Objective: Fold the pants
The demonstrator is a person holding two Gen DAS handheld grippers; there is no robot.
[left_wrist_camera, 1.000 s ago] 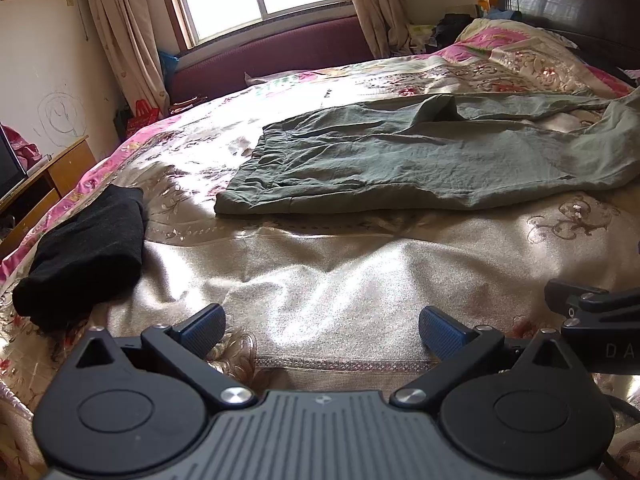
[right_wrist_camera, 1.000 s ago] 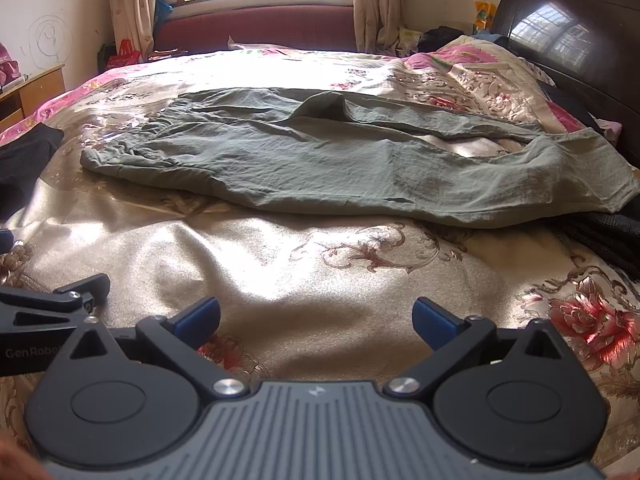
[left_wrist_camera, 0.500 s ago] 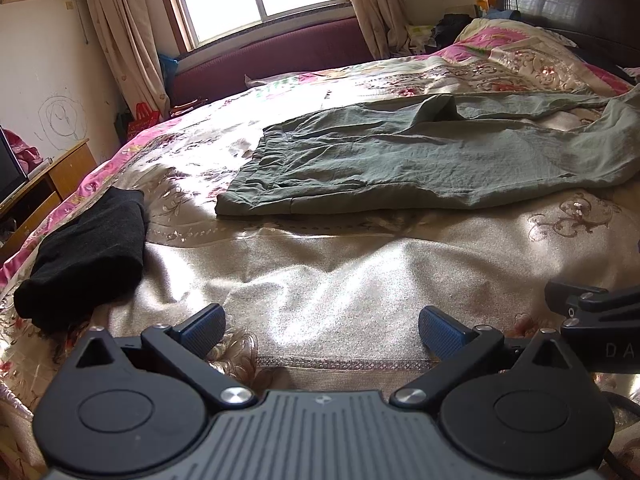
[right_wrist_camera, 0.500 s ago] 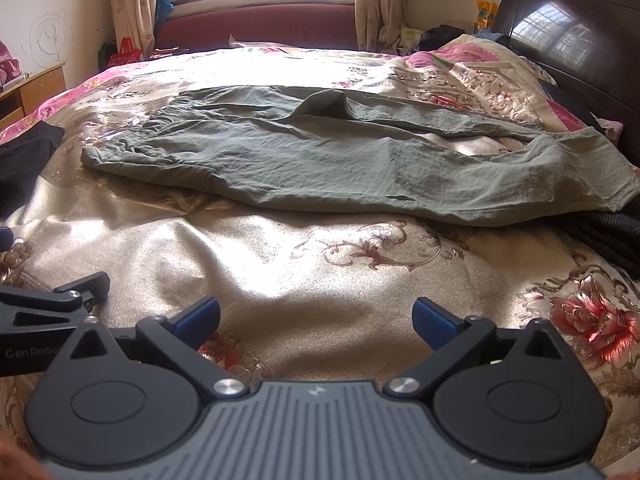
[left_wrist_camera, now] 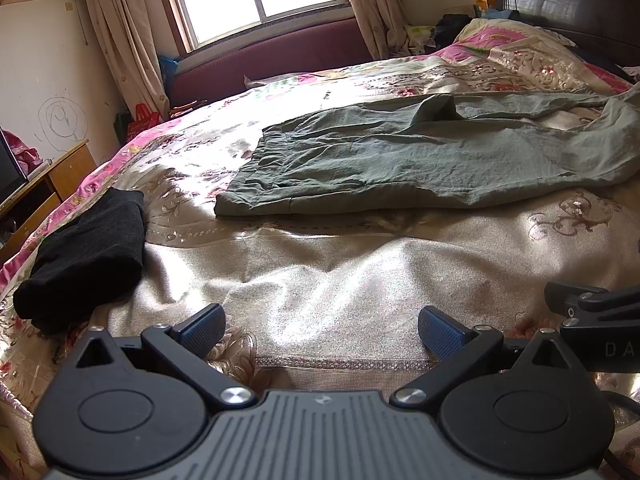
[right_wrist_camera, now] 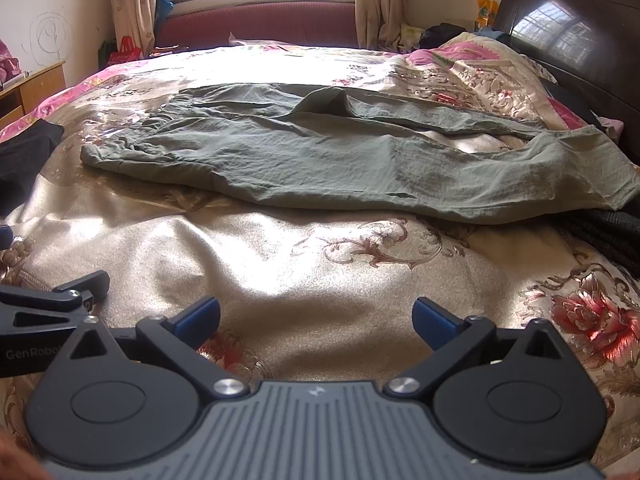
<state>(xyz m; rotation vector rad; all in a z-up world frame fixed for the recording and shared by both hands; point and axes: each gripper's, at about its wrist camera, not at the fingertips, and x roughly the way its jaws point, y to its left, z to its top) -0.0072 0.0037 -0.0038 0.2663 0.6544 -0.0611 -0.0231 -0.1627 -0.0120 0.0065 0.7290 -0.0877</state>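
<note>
Both grippers, left gripper point(left_wrist_camera: 322, 326) and right gripper point(right_wrist_camera: 316, 318), wide open and empty, side by side short of the green pants point(right_wrist_camera: 320, 152), which lie spread across the bedspread point(right_wrist_camera: 320, 272): likely staging for the first grab.

Black left gripper point(left_wrist_camera: 322, 330), blue-padded jaws, silver screws, ribbed grey housing.

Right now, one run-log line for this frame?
phase: pre-grasp | left tool: open, empty | right tool: open, empty | green pants: spread unfolded on bedspread, untouched | black garment: left of pants
</note>
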